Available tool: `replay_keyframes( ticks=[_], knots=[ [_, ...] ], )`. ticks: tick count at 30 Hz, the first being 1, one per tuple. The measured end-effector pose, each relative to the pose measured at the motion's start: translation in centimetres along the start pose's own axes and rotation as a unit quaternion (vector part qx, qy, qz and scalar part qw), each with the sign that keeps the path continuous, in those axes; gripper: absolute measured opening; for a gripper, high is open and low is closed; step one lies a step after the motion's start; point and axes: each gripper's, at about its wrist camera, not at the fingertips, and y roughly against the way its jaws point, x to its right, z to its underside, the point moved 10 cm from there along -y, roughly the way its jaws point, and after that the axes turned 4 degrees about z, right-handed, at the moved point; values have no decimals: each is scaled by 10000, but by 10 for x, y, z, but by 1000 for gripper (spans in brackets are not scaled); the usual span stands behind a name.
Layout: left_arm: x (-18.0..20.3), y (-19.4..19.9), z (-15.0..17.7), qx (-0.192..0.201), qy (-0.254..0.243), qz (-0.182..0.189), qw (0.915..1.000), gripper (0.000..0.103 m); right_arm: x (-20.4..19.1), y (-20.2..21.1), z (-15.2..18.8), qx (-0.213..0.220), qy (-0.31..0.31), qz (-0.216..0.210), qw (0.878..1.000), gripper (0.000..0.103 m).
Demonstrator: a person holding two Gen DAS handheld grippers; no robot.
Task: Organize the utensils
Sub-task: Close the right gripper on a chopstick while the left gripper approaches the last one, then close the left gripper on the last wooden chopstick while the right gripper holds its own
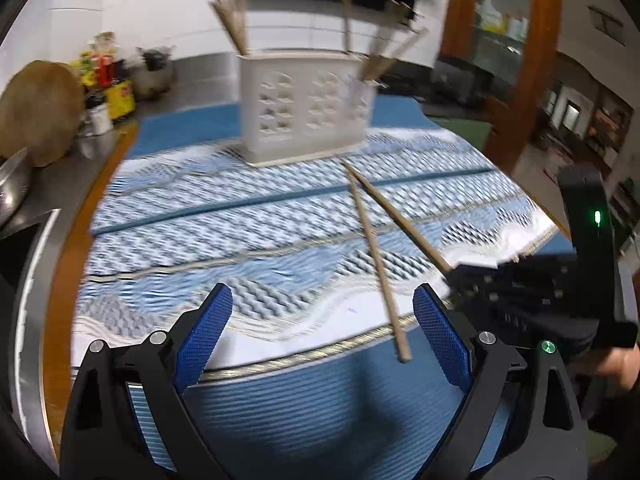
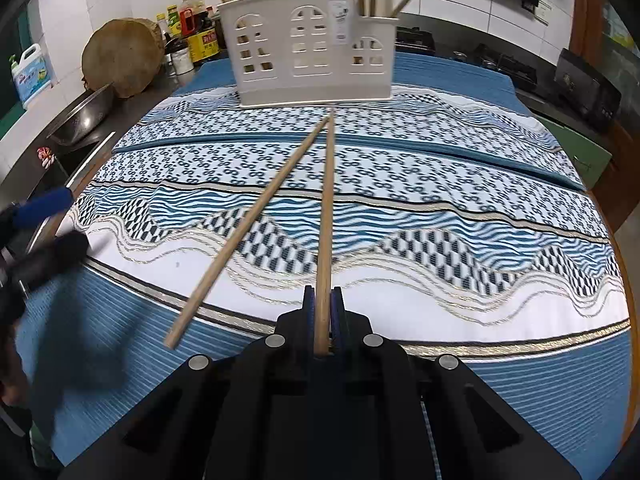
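While the right gripper clamps one chopstick pointing twelve o'clock toward the holder, the left gripper gapes over bare cloth, the loose chopstick at its one o'clock.

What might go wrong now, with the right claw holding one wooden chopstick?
The right claw grips the held wooden chopstick near its end, so its long free tip may swing and hit the white plastic holder. It could also knock the loose wooden chopstick lying alongside.

Two wooden chopsticks before white holder
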Motion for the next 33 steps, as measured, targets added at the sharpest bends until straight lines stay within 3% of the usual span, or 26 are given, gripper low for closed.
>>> replay_keyframes(
  ticks=[5,12,16,18,20,23,28,33],
  knots=[
    [22,-18,9,-214,-32,257,9994,90,8,4,4,9,-12,-47,10000,7],
    [30,-33,14,-241,-23,157,9996,88,8,3,6,-7,-36,-171,9998,8],
    [37,-38,15,-193,-190,94,9996,75,9,3,7,-8,-56,-245,9997,8],
    [41,-40,14,-218,-357,26,9991,64,8,4,7,-3,-67,-276,9996,8],
    [45,-44,15,-299,-452,16,9985,45,8,4,7,5,-75,-296,9995,8],
    [53,-51,17,-416,-575,32,9975,31,8,4,7,11,-100,-340,9994,8],
    [57,-61,22,-562,-627,68,9964,15,9,4,7,28,-104,-396,9992,8],
    [50,-67,23,-678,-530,-24,9963,10,9,4,8,43,-93,-419,9991,8]
  ],
)
